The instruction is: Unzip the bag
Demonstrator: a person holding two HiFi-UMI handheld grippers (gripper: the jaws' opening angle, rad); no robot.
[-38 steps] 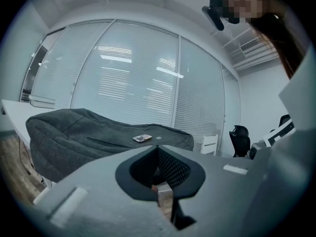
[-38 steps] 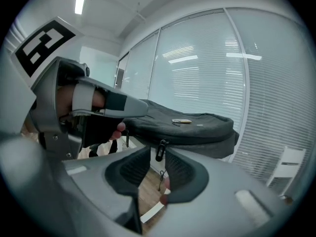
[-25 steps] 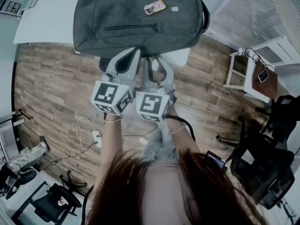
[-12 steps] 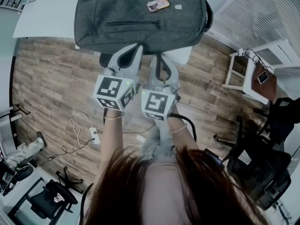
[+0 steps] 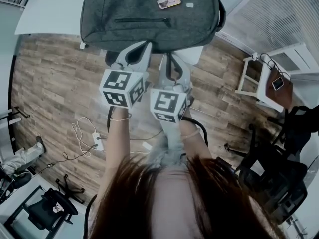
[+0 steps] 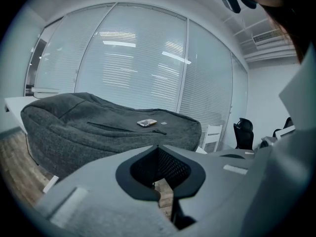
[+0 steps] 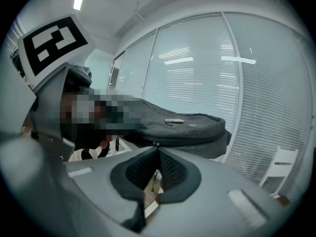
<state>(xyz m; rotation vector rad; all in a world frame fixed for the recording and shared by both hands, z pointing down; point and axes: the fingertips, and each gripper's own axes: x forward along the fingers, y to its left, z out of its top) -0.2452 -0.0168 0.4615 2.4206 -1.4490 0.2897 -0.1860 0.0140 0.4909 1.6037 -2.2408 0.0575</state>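
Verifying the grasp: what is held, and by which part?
The bag, by its zipper pull, it seems, in the right gripper; left gripper shut, empty.

Office, glass walls with blinds (image 6: 133, 68), black office chairs (image 6: 243, 131), white desk (image 5: 50, 11)

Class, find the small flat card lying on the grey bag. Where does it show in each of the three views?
Head view: card near the top edge, about mid-width.
Left gripper view: card near the centre, slightly left.
Right gripper view: card just right of centre.
Shared landmark: the grey bag, under the card in every view.
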